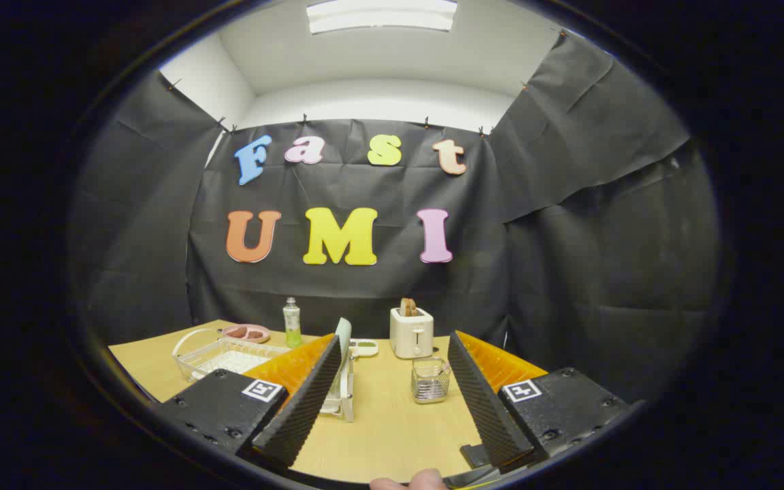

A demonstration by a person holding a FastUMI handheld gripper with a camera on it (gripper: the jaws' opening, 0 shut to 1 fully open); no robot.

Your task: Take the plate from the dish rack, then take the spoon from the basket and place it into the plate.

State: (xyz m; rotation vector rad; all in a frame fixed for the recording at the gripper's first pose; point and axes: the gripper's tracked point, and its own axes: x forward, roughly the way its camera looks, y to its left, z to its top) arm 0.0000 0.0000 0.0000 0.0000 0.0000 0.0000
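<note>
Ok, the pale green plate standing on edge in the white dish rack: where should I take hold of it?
Take the pale green plate by its upper rim, coming from above. It stands upright on edge in the white dish rack, so the thin rim sticks up and should fit between the open tongs. The rack's bars likely block a lower grip.

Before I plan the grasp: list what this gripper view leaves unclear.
- Plate: stands edge-on in the dish rack, lower part hidden behind the left finger of the open tongs.
- Basket: too small to tell the spoon inside.
- Pink dish: contents too small.
</note>
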